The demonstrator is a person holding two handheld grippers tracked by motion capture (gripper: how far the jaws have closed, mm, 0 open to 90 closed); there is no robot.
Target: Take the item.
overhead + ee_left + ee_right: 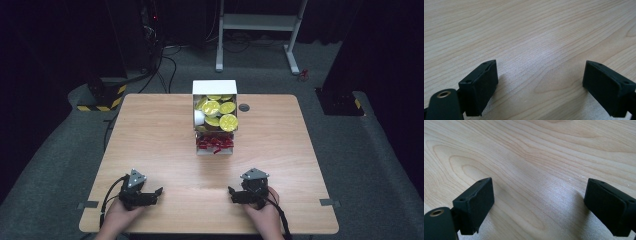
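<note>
Your wooden table (150,140) stands on grey carpet, and the white box (215,112) of yellow-lidded cups (228,121) sits at twelve o'clock, well apart from both grippers. Left gripper (150,192) and right gripper (239,192) gape wide, empty. The cups probably handle light and crushable, so take one by its rim. The high view shows the box; the gripper views give you bare wood.

My table (165,145) is pale wood with rounded corners. A white box (215,88) of yellow-lidded cups (227,121) sits at its far middle, a small tray of red bits (215,144) touching the box's near side, a dark round cap (244,107) just right.
</note>
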